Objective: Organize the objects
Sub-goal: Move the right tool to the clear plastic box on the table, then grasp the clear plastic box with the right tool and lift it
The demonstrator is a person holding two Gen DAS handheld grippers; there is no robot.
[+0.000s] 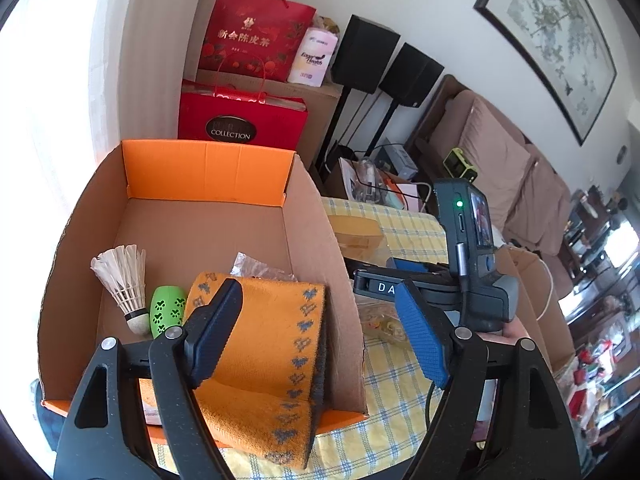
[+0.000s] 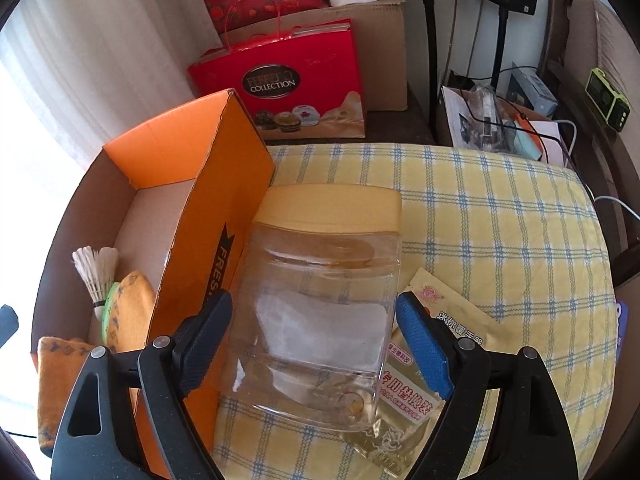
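Yellow checked cloth [image 2: 480, 216] with thin blue lines covers the padded surface, which runs from the near edge to a cluttered side table with cables at the far right. On its left stands an orange cardboard box [image 1: 208, 172], open at the top. Inside lie a white feather shuttlecock [image 1: 124, 276], a green capsule with black paw prints [image 1: 168, 310], and an orange knitted cloth [image 1: 260, 344] with grey motifs that is draped over the box's near wall.

Just right of the box, a clear plastic jar [image 2: 320, 320] with a yellow lid [image 2: 332, 208] lies on its side, partly over a gold printed packet [image 2: 412, 404].

Behind the surface, red gift bags [image 2: 280, 84] and a brown carton [image 2: 384, 40] stand by a curtained window; black speakers on stands [image 1: 384, 64], a brown sofa [image 1: 500, 168] and a framed painting [image 1: 556, 40] fill the far right.

The left gripper [image 1: 320, 328] hangs over the box's near right corner, jaws spread and empty. The right gripper [image 2: 316, 344] straddles the jar, jaws wide, pads just off its sides.
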